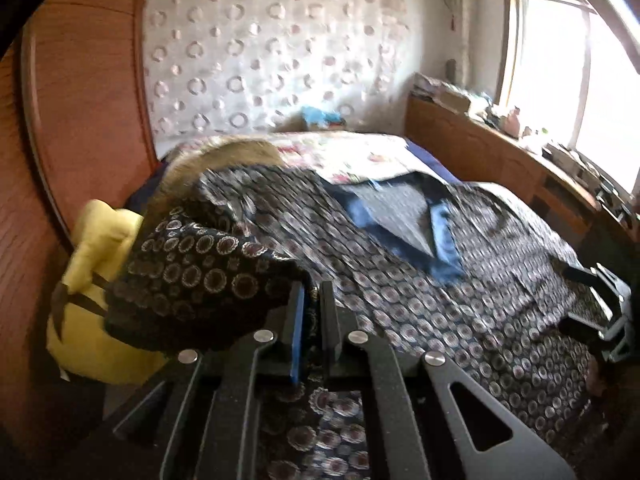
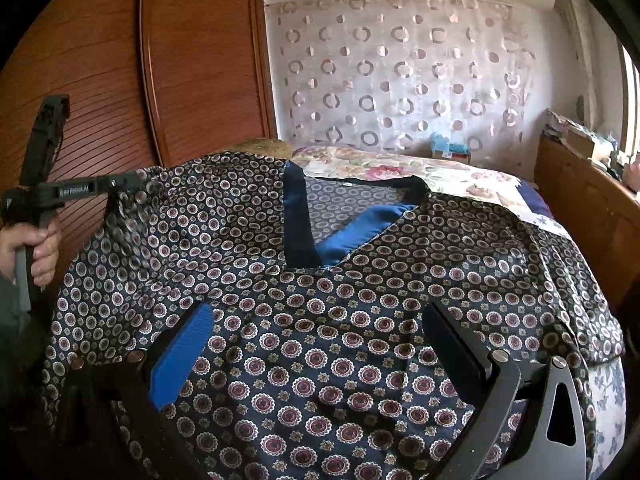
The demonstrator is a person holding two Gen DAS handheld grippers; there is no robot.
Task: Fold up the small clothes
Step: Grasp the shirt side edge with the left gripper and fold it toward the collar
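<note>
A dark navy top (image 2: 320, 320) printed with small rings lies spread on the bed, its blue V-neck trim (image 2: 320, 236) facing up. My left gripper (image 1: 312, 300) is shut on a fold of its left sleeve (image 1: 200, 264) and holds that fold lifted off the bed. In the right wrist view the left gripper (image 2: 120, 182) shows at the far left, held by a hand (image 2: 36, 248), with the sleeve hanging from it. My right gripper (image 2: 320, 344) stands open just above the front of the top, its blue pad (image 2: 180, 356) on the left, nothing between its fingers.
The bed has a floral cover (image 2: 440, 172) at the back. A wooden wardrobe (image 2: 200, 60) stands on the left, with a yellow cushion (image 1: 92, 280) beside it. A cluttered wooden ledge (image 1: 500, 152) runs under the window (image 1: 560, 60) on the right. A patterned curtain (image 2: 400, 72) hangs behind.
</note>
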